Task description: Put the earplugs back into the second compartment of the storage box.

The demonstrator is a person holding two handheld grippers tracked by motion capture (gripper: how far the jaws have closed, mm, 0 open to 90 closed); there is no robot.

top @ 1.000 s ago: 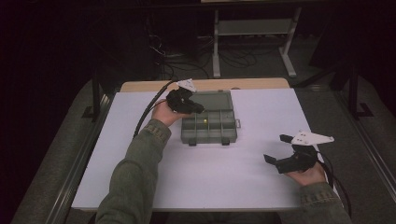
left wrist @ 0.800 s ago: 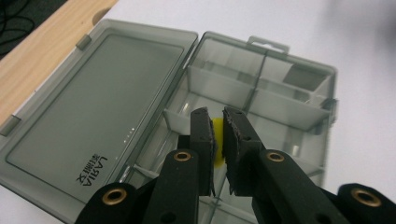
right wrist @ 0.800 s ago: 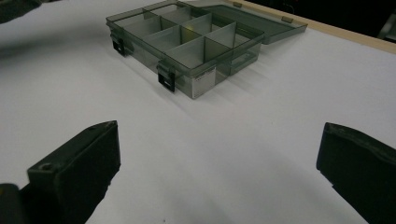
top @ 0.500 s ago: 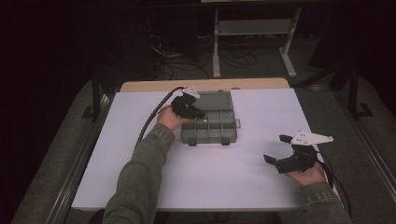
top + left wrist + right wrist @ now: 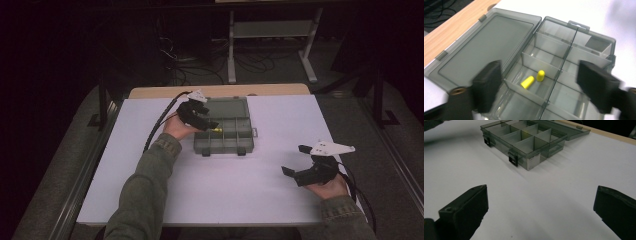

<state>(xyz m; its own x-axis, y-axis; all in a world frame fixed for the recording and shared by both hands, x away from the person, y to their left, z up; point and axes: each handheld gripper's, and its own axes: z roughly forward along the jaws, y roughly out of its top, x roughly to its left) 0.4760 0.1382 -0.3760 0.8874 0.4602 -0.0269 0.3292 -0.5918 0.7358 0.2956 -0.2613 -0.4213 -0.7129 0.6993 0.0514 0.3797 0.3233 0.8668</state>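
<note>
Above organizer box [image 5: 227,131], hand-held gripper [image 5: 537,92] newly open

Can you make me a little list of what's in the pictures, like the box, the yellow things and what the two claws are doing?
box: grey see-through organizer box on the white table, lid open and lying flat
yellow things: two earplugs together in one compartment, held by nothing
left claw: above the box; its jaws have just been opening and stand wide, nothing between the pads
right claw: open over bare table, apart from the box, holding nothing
</note>
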